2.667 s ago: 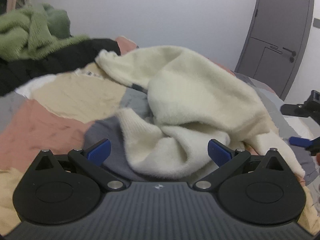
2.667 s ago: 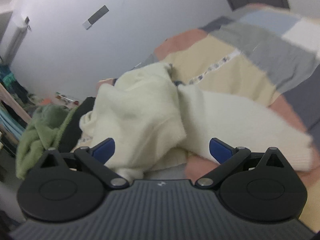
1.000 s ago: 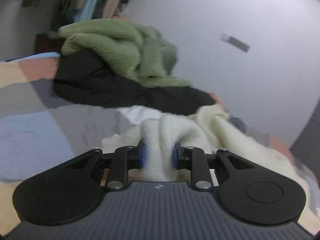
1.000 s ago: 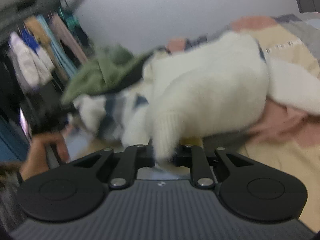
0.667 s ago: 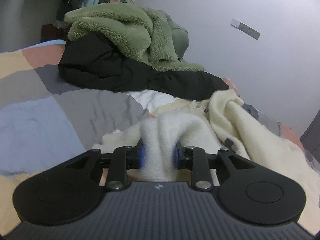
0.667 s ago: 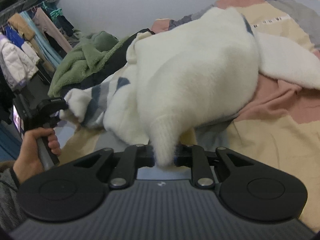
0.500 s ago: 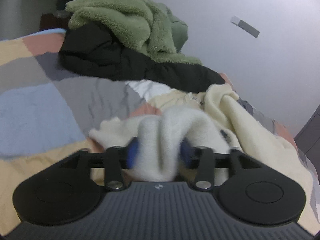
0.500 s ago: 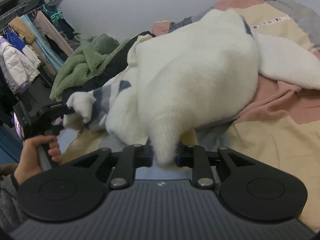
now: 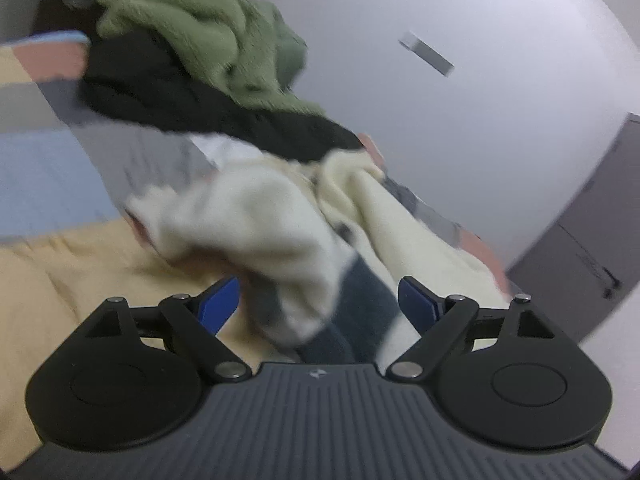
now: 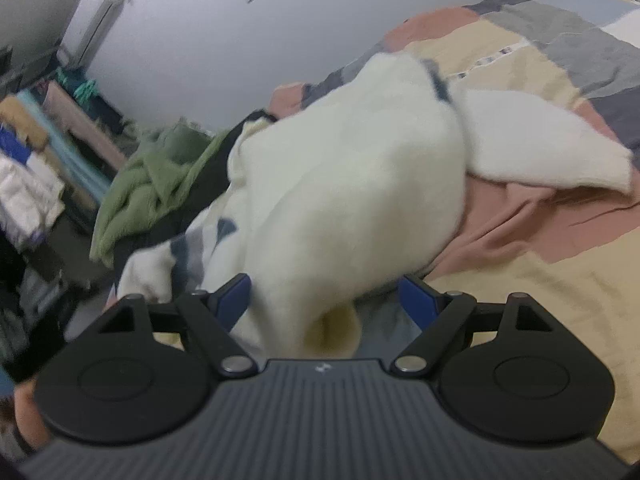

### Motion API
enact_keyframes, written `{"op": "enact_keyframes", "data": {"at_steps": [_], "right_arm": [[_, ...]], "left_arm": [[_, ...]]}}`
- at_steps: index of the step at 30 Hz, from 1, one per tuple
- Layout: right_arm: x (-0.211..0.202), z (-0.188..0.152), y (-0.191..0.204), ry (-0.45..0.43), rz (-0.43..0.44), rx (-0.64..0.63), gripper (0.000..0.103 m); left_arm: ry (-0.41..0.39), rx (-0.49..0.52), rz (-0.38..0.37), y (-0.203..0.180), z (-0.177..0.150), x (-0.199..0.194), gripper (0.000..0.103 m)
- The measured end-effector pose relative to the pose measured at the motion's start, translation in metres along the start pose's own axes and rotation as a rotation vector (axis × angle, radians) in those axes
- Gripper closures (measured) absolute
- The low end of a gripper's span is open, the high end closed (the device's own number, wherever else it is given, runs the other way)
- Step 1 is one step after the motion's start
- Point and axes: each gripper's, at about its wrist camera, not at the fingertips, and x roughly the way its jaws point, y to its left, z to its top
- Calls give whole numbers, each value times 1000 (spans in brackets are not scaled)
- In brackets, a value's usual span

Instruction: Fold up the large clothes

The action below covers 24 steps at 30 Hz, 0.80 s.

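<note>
The cream fleece sweater (image 10: 352, 184) lies in a rumpled heap on the patchwork bedspread (image 10: 540, 280), fluffy and pale, with dark blue-grey stripes showing where its near end is turned over (image 9: 360, 300). One sleeve (image 10: 540, 148) trails off to the right across a pink patch of the cover. Behind it, toward the wall, a green fleece (image 9: 208, 36) sits piled on a black garment (image 9: 192, 100).

The left gripper (image 9: 318, 300) has its blue pads spread wide, and its jaws have just been opening; the striped end of the sweater lies between them, loose, not pinched. The right gripper (image 10: 330, 300) is likewise wide apart, jaws just opened, with the sweater's hem slumped between the pads and, as far as the blur allows, only brushing the left one.

A second ago both pairs of pads were clamped tight on bunched cream fabric. That fabric has since dropped and spread out on the bed, and the left camera's view has swung a little, bringing the grey door (image 9: 580, 248) into sight at right.
</note>
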Motion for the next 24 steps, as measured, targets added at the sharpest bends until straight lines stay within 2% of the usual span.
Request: {"op": "enact_keyframes", "data": {"at_steps": [6,11,16,20,22,24], "right_arm": [[0,16,-18,-45,-45,64,19],[20,36,-39,-30,-42,149,19],[51,54,-59,-5,-38,259,20],[77,61,-72,27,-51,289,20],[88,62,-78,40,-35,304,20],[96,63,-82,50,4,314,25]], "left_arm": [[161,-145,-104,5,-23,29,14],[288,-290,-198,14,-43,59,14],[387,-344,-272,4,-65,85,15],[417,-350,-291,-6,-76,103,16],[412,-349,-309,-9,-77,109,23],[410,-329,-318,-14,-77,116,46]]}}
